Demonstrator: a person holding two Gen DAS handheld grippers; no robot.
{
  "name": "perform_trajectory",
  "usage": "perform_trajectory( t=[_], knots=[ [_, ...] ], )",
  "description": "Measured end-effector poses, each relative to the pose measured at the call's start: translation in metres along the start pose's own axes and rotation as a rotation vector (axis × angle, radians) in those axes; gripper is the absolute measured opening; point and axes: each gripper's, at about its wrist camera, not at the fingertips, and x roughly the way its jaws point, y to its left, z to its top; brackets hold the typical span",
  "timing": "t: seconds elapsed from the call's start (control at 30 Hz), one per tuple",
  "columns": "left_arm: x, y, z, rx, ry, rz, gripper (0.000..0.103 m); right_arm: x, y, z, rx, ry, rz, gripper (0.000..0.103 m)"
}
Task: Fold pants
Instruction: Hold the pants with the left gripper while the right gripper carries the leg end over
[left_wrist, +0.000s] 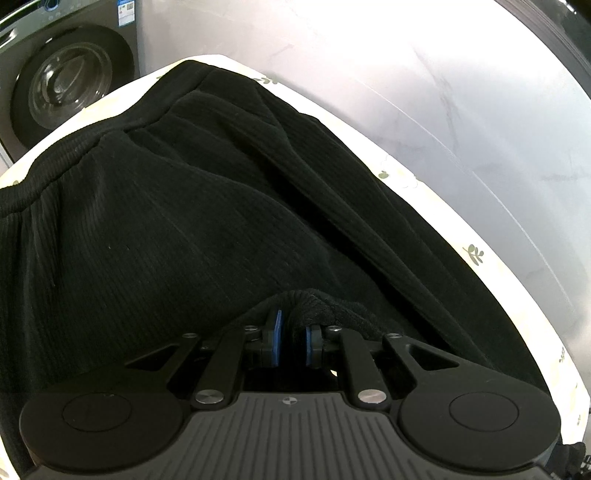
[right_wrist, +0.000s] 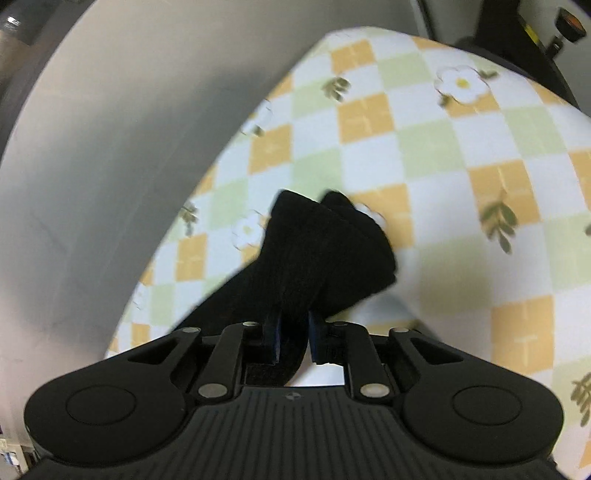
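Both the left gripper (left_wrist: 292, 334) and right gripper (right_wrist: 293, 332) pinch bunched black ribbed-knit pants (left_wrist: 177, 221), seemingly the blurred hems at right.

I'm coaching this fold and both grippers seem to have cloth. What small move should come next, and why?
Probably carry the right gripper toward the waistband, laying its pinched bunch over the spread black pants. Both grippers are shut on fabric; the left gripper holds a fold at the near edge, while the right's bunch hangs above the checked tablecloth.
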Motion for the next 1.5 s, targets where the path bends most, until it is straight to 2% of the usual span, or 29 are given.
perform_trajectory(
  t=[0.03,0.1,0.23,0.37,0.57,0.73,0.93,1.0,1.23,1.37,1.5],
  knots=[
    [0.0,0.0,0.0,0.004,-0.001,0.001,0.013,0.0,-0.003,-0.002,-0.004,-0.001,-0.019,0.022],
    [0.0,0.001,-0.001,0.008,-0.001,0.003,0.013,-0.004,-0.013,-0.005,-0.002,-0.015,-0.039,0.032],
    [-0.001,-0.002,-0.006,0.009,-0.005,0.007,0.013,-0.012,-0.026,-0.008,0.015,-0.043,-0.029,0.034],
    [-0.003,-0.008,-0.011,0.025,-0.01,0.022,0.013,-0.014,-0.018,-0.008,-0.014,-0.08,-0.051,0.037],
    [-0.003,-0.017,-0.018,0.036,-0.016,0.038,0.013,-0.023,-0.006,-0.009,-0.066,-0.144,-0.076,0.037],
    [-0.001,-0.023,-0.022,0.037,-0.012,0.045,0.013,-0.023,-0.007,-0.006,-0.046,-0.154,-0.077,0.037],
    [0.005,-0.026,-0.022,0.047,-0.005,0.05,0.013,-0.027,0.003,-0.004,-0.082,-0.174,-0.082,0.037],
    [0.007,-0.027,-0.023,0.051,-0.005,0.05,0.013,-0.027,0.006,-0.002,-0.091,-0.169,-0.079,0.037],
    [0.013,-0.025,-0.022,0.046,0.0,0.047,0.013,-0.011,0.005,0.003,-0.064,-0.13,-0.146,0.041],
    [0.014,-0.026,-0.023,0.043,0.001,0.048,0.013,-0.004,0.001,0.004,-0.044,-0.121,-0.154,0.037],
    [0.015,-0.025,-0.023,0.038,0.002,0.045,0.013,-0.009,0.003,0.007,-0.039,-0.13,-0.161,0.038]
  ],
)
